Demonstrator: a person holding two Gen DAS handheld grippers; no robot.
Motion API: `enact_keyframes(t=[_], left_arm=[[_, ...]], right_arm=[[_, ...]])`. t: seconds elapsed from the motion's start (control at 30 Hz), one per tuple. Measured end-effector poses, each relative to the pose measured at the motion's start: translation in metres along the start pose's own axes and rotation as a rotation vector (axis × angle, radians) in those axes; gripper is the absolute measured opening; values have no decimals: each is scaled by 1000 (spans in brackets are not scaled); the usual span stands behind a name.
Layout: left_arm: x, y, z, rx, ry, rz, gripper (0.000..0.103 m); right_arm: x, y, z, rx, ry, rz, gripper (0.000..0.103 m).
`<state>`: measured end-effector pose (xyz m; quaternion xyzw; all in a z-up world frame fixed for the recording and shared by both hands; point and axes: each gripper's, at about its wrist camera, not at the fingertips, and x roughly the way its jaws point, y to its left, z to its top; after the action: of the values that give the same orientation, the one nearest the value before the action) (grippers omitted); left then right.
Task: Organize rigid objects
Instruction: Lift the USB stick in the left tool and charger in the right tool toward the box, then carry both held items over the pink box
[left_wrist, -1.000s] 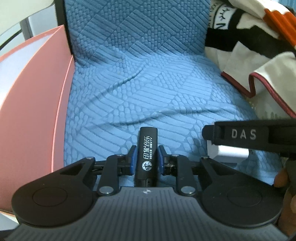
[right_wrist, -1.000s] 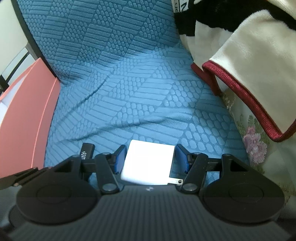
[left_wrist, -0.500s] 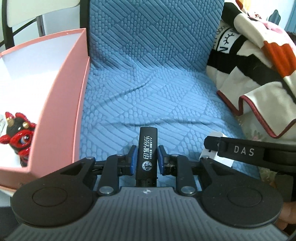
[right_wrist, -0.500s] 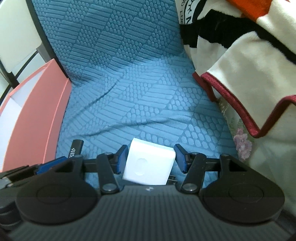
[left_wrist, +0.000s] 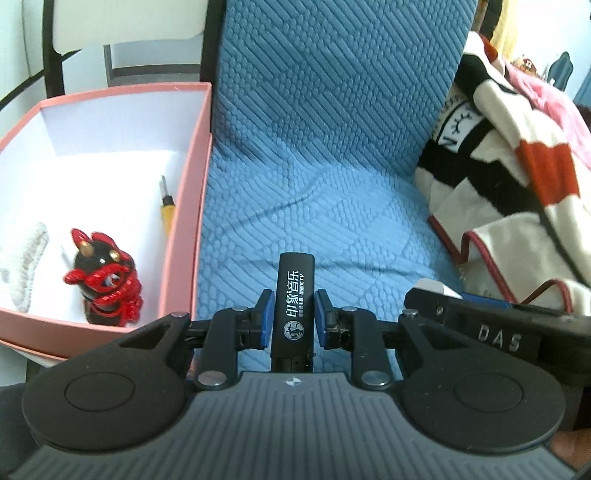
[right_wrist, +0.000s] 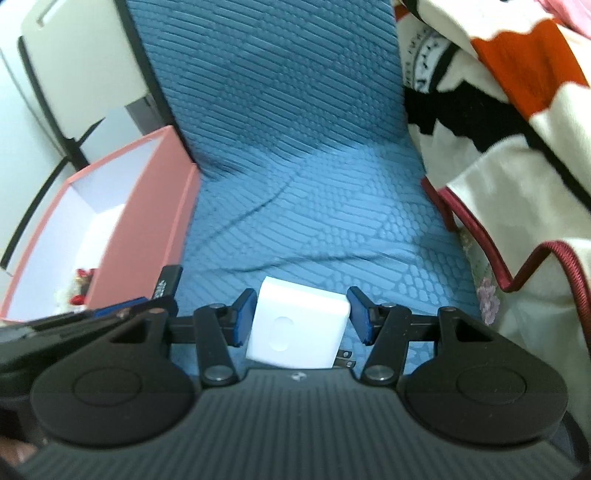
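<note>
Both raised: left tool (left_wrist: 291, 319) pinches black lighter (left_wrist: 293, 306), showing figurine (left_wrist: 103, 277); right tool (right_wrist: 301, 319) pinches charger (right_wrist: 297, 328).

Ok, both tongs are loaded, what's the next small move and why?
Probably swing the left tongs leftward over the pink box. They hold the black stick lifted above the blue cushion, with the box just to their left, open, already holding a red figurine. The right tongs, gripping the white charger, can follow.
</note>
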<state>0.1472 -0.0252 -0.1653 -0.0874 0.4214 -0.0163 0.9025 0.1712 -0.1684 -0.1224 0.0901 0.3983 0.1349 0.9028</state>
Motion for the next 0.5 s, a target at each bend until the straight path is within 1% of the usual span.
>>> enact_keyframes(t=[0.23,0.5], left_arm=[[-34,10,23,-16,-26,-4,27],[-69,43,65,-52,-71,24,27]], right_arm=[[-25,32,17,-59,-16,46,57],[-45,64,54,-106,-80,87,57]])
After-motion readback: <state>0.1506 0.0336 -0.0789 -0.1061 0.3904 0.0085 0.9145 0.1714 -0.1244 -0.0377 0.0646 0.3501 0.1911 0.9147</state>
